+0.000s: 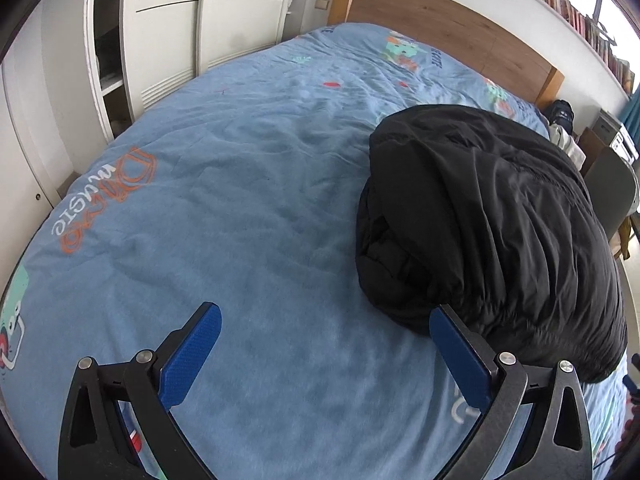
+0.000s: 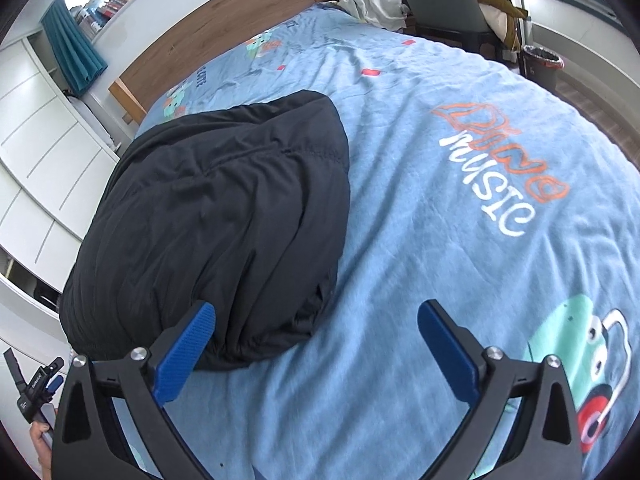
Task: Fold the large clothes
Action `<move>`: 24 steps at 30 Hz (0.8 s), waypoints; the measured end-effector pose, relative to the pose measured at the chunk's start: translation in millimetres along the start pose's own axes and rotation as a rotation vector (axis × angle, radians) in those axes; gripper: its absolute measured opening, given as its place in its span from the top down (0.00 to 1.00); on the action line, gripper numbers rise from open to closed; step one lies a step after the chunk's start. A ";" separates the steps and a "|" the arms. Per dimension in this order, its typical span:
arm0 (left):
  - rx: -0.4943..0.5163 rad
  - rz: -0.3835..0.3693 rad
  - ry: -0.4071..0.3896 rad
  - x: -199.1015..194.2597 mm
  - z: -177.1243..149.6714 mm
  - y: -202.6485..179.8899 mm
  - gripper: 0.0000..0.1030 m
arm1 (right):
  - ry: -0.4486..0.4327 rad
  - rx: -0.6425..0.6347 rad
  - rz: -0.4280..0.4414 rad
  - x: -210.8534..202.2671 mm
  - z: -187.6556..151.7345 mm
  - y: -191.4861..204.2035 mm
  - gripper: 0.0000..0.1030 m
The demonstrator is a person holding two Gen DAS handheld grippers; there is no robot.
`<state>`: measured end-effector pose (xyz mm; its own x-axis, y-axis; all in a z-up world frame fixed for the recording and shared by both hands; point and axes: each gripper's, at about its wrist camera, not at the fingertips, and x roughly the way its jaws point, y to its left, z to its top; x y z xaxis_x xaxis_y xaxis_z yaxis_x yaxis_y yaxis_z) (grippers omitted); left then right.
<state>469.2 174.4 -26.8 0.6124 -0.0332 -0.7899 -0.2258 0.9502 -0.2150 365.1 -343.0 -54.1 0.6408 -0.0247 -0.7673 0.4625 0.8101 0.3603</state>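
A black padded jacket (image 1: 492, 220), folded into a thick bundle, is seen lying on a blue printed bedspread (image 1: 224, 208), filling the right half of the left wrist view and the left half of the right wrist view (image 2: 216, 216). The left gripper (image 1: 325, 320) is held wide apart and empty at the lower edge of its frame, its right finger set just beside the bundle's near end. The right gripper (image 2: 316, 314) is likewise spread wide with nothing held, its left finger (image 2: 188, 344) framed against the jacket's near edge.
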 end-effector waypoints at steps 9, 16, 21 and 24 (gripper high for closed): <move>-0.015 -0.078 -0.011 18.0 51.3 -8.4 0.01 | 0.011 0.028 0.038 27.3 20.3 -0.4 0.00; -0.121 -0.283 0.146 81.9 101.9 -22.0 0.01 | 0.058 0.172 0.164 61.3 44.7 -12.4 0.00; -0.181 -0.338 0.233 130.7 111.9 -22.1 0.01 | 0.129 0.201 0.216 97.5 56.1 -17.1 0.00; -0.197 -0.398 0.294 155.0 105.3 -22.8 0.01 | 0.178 0.225 0.265 119.8 55.7 -21.1 0.00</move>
<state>649.1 180.2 -83.9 0.4481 -0.4916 -0.7467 -0.1747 0.7709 -0.6125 466.2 -395.7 -124.0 0.6487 0.2863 -0.7052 0.4306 0.6259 0.6502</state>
